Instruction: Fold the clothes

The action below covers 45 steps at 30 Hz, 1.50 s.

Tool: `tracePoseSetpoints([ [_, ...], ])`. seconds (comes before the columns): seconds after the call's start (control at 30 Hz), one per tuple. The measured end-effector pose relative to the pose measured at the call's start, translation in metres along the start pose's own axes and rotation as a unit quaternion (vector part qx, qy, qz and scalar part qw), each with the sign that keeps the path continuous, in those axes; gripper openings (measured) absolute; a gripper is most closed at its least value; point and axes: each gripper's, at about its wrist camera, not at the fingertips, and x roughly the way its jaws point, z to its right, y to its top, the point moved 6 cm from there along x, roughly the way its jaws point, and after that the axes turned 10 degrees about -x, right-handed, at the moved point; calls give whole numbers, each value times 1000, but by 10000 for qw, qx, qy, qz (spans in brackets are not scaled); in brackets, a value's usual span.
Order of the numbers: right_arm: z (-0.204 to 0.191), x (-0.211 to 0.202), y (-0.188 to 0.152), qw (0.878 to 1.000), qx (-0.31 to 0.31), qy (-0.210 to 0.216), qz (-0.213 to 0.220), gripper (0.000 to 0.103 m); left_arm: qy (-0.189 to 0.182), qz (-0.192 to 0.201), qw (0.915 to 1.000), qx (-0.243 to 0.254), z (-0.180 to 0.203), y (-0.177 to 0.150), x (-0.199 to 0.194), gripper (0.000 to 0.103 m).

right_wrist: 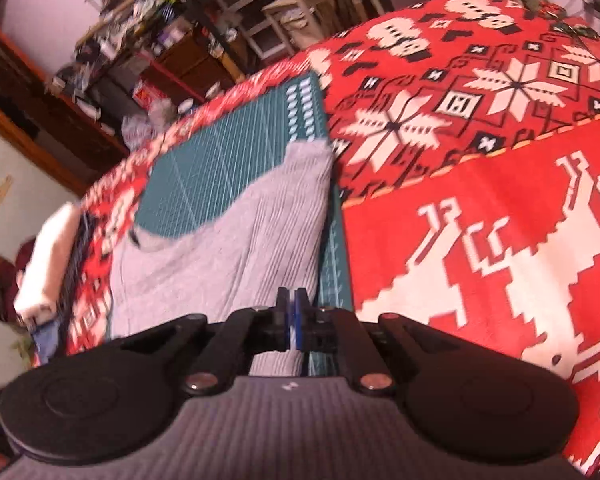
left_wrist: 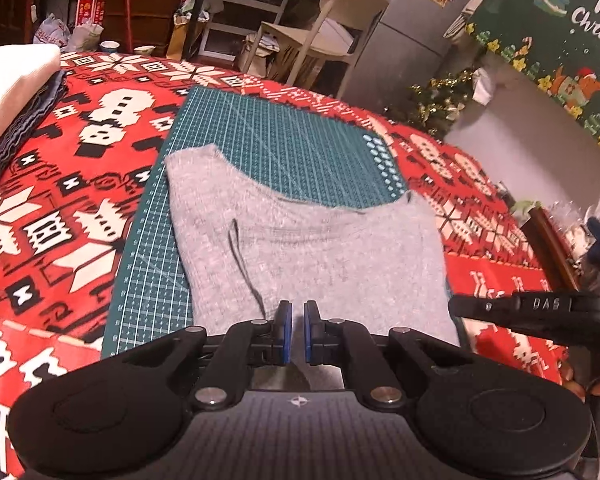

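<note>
**A:** Where was the garment when you looked?

**B:** The grey garment lay flat on the green cutting mat, spread out just ahead of my left gripper. That one's pads stood a little apart with nothing between them.

**A:** And the right?

**B:** My right gripper had its pads pressed together — whether they pinched the garment's near edge, I couldn't tell; the view was blurred. Folded clothes were stacked far off to my left gripper's left.

**A:** Any advice?

**B:** I judged any fold needed both corners lifted evenly — level, so the edges met squarely.
</note>
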Motion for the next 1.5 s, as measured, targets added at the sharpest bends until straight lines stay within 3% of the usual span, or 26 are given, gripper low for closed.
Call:
tracePoseSetpoints([
  [0.2, 1, -4, -11, 9991, -164, -373, -87, 2, 50, 23, 9990, -453, -15, -1, -6, 6],
  [0.33, -3, -18, -16, 9999, 5, -10, 116, 2, 33, 47, 9979, -653, -21, -1, -11, 6],
  [0.43, -13, -20, -21, 9997, -129, 182, 25, 2, -26, 31, 9976, -698, -22, -3, -15, 6],
  [0.57, -13, -11, -27, 9995, -111, -15, -298, 0, 15, 115, 9977, -661, -22, -4, -20, 7],
  [0.7, 2, -18, -29, 9992, 286, -225, -192, 2, 50, 121, 9967, -798, -28, -2, -23, 7],
  [0.8, 8, -24, -24, 9983, 578, -7, 62, 2, 68, 222, 9963, -832, -31, 4, -23, 7],
  [0.97, -5, -18, -15, 9995, 256, 132, 149, 7, 96, 390, 9952, -890, -36, 15, -24, 6],
  [1.27, 4, -5, 14, 9977, 399, 150, 518, 7, -140, 560, 9826, -1766, -72, 62, -1, 3],
  [1.5, 1, 5, 40, 9957, 443, 338, 742, 7, -211, 544, 9797, -1917, -89, 88, 21, 3],
])
